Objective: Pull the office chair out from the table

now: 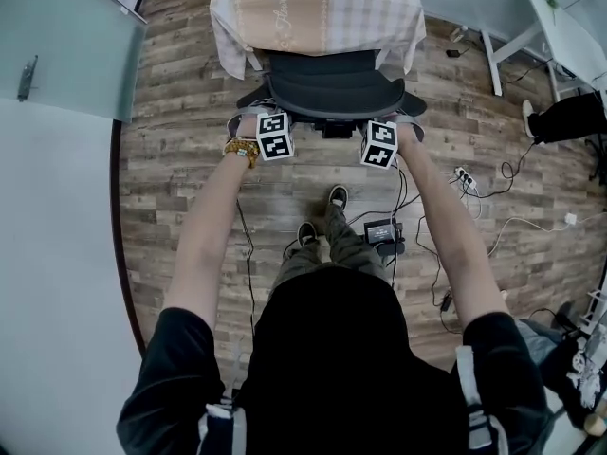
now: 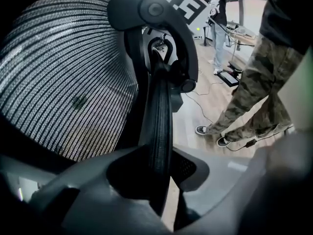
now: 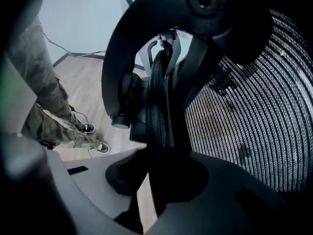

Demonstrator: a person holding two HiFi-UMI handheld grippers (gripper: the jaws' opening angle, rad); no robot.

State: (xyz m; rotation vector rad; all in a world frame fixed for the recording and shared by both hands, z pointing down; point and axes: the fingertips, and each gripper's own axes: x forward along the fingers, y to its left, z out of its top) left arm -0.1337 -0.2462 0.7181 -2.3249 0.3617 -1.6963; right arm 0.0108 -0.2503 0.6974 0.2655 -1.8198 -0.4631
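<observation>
I have both claws closed on the top of the office chair (image 1: 327,88), which sits in the upper middle of the head view with its seat tucked under the table (image 1: 228,36). My left claw (image 2: 161,176) pinches the backrest rim (image 2: 159,131) with the mesh (image 2: 63,82) to its left. My right claw (image 3: 159,180) clamps the same rim further along, with the mesh to its right. In both gripper views the rim fills the gap between the pads, so I judge the holds real but narrow, on a thin curved edge. That is my first worry: a sharp tug could make the rim slide out of one claw. The other claw would then carry the pull alone, and the chair would swivel instead of rolling straight. Uneven pulling from the two sides would probably twist it the same way. The tablecloth (image 1: 318,12) hangs low over the front of the seat, and a snag there could drag it along. Below the chair, near the lower middle of the head view, cables (image 1: 417,226) and a power adapter (image 1: 382,231) lie just beside my shoes (image 1: 337,197). The castors could ride onto them, or I could trip as I step back.
</observation>
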